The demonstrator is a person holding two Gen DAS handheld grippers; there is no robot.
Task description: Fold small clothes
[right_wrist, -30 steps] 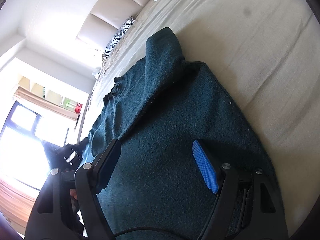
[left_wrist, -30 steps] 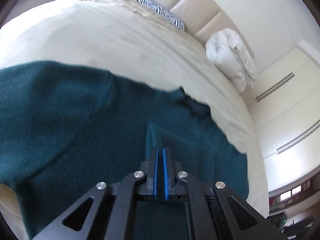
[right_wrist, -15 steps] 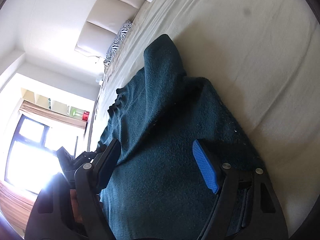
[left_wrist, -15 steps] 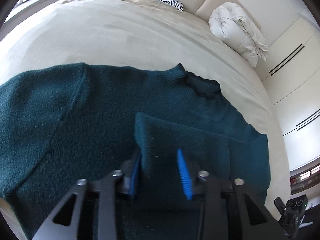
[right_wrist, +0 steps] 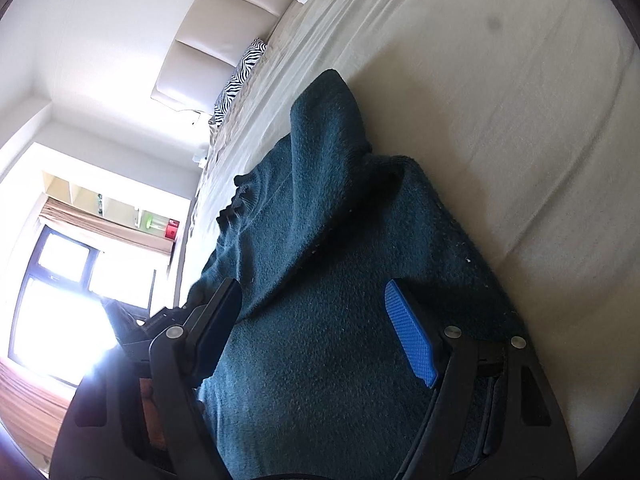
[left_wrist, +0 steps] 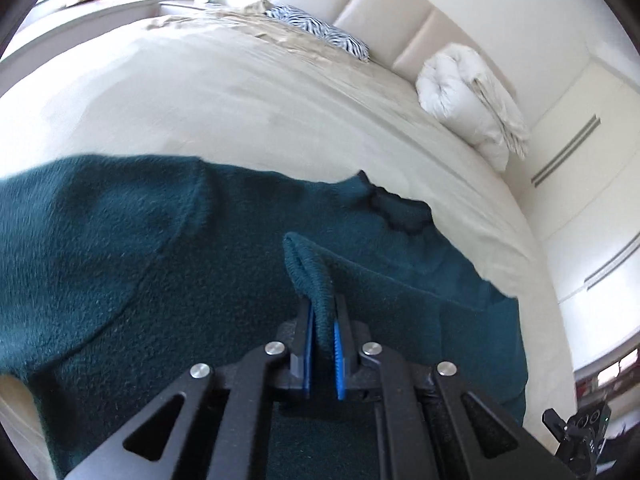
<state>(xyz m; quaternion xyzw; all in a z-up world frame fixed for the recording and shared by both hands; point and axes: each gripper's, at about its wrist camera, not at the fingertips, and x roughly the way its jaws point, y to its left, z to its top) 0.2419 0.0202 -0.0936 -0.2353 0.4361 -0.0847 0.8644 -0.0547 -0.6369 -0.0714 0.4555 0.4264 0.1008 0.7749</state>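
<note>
A dark teal knit sweater (left_wrist: 120, 264) lies spread on the cream bed sheet (left_wrist: 200, 100). Its neck opening (left_wrist: 400, 212) points toward the headboard. My left gripper (left_wrist: 322, 344) is shut on a raised fold of the sweater (left_wrist: 308, 272) and pinches it between the blue pads. In the right wrist view the same sweater (right_wrist: 320, 320) lies under my right gripper (right_wrist: 316, 332), which is wide open and empty just above the fabric. One sleeve (right_wrist: 324, 128) reaches out toward the headboard.
A white folded duvet (left_wrist: 468, 96) and a zebra-print pillow (left_wrist: 320, 36) lie by the padded headboard (left_wrist: 380, 8). White wardrobe doors (left_wrist: 580, 168) stand on the right. A bright window (right_wrist: 52, 300) shows past the bed's edge.
My left gripper opened around the sweater fold half a second ago and has now shut on it and lifted it a little. My right gripper stays open over the sweater.
</note>
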